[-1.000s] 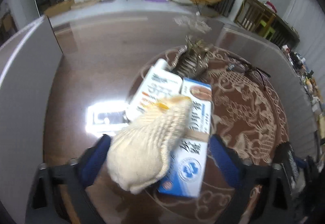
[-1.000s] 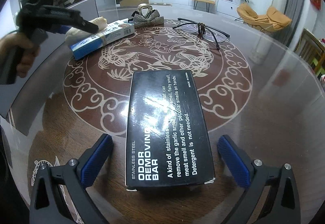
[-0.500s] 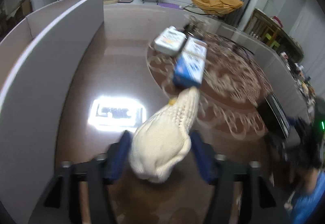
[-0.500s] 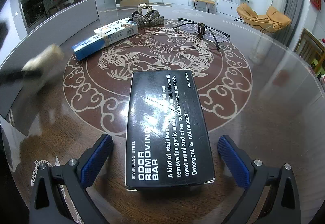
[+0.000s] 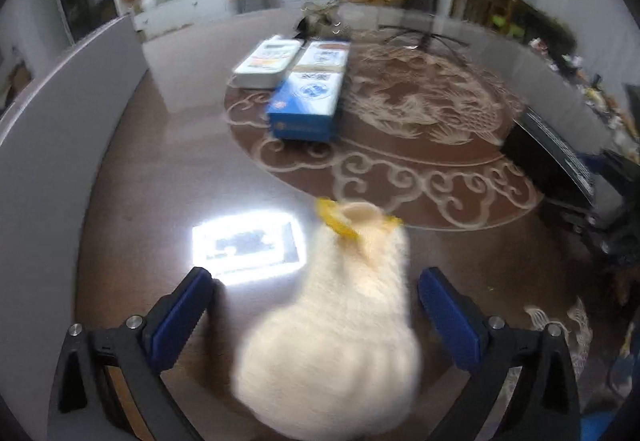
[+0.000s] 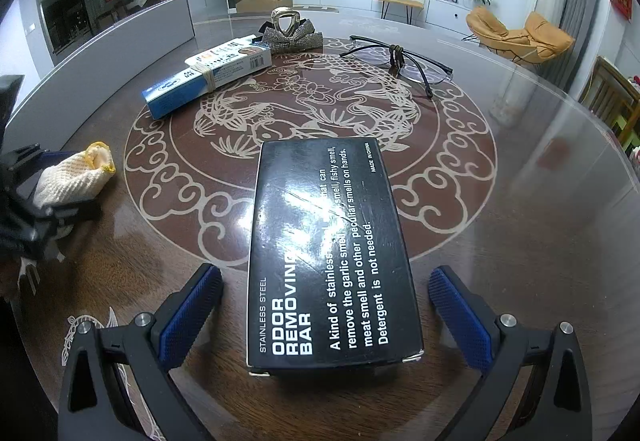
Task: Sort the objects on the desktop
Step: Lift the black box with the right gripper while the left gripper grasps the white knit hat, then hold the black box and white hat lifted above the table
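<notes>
The left tongs (image 5: 316,309) are opening right now. The fluffy cream knitted glove with a yellow cuff (image 5: 340,325) lies between them, but the blue pads (image 5: 180,317) are not touching it. There is a gap on both sides. So this looks like the letting-go step: the glove is being set down on the shiny brown round tabletop (image 5: 168,169), near its edge and just outside the pale swirly ring pattern. In the right wrist view the same glove sits far to the left, well apart from the other things.

The right tongs (image 6: 324,313) are wide apart too. The long black cardboard box with white words (image 6: 328,249) lies flat between them, but they do not touch it.

Farther back on the tabletop are a blue and white box with a rubber band around it (image 6: 204,81), a white box (image 5: 268,59) right beside it, a sparkly bow hair clip (image 6: 290,31) and a pair of thin black glasses (image 6: 400,59).

Next, I think the left tongs should lift up and away without dragging the soft glove along. It is floppy, so it could catch on a pad. After that, the right tongs could close on the long sides of the black box and carry it to its spot. Where that spot is, the pictures do not show.
</notes>
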Available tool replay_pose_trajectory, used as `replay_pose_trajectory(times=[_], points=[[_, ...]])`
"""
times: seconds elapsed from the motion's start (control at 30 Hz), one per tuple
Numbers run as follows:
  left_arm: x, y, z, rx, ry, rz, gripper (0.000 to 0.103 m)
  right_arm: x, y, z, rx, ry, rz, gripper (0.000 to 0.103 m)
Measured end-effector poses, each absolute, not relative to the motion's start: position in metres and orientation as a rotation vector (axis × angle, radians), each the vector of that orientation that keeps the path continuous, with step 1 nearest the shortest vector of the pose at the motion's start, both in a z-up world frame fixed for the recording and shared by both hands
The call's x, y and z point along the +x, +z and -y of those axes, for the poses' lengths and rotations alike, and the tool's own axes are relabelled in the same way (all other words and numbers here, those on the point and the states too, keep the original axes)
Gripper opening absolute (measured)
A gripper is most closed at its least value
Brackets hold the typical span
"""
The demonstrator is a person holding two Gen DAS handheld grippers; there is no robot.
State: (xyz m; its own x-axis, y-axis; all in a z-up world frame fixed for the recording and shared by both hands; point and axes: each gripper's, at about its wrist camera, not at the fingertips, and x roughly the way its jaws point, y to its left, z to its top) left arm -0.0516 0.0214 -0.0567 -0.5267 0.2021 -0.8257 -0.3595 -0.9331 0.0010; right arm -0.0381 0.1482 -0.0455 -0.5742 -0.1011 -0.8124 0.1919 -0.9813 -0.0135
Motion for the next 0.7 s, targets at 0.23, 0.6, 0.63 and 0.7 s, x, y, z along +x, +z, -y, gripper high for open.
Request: replay_pose_trajectory(times=[0.23, 0.6, 0.63, 0.7], points=[[-0.0504, -0.0593, -0.0209, -1.305, 2.489, -0.235, 0.103, -0.0385, -0.0460, -0.1485, 1.356, -2.645, -0.149, 0.103], [-0.0504, -0.0596, -0.0207, -1.305, 2.490, -0.235, 0.103, -0.0388, -0.0460, -0.1484, 1.356, -2.645, -0.149, 0.103], [-0.0504, -0.0594, -0.0211, -1.306, 2.490, -0.234, 0.103, -0.0389, -0.0461, -0.1485, 1.356, -2.645, -0.149, 0.103], [-0.0505, -0.0593, -0.0211, -1.306, 2.490, -0.234, 0.103, -0.0389, -0.0462, -0.1485, 1.356, -2.645, -0.149, 0.103]])
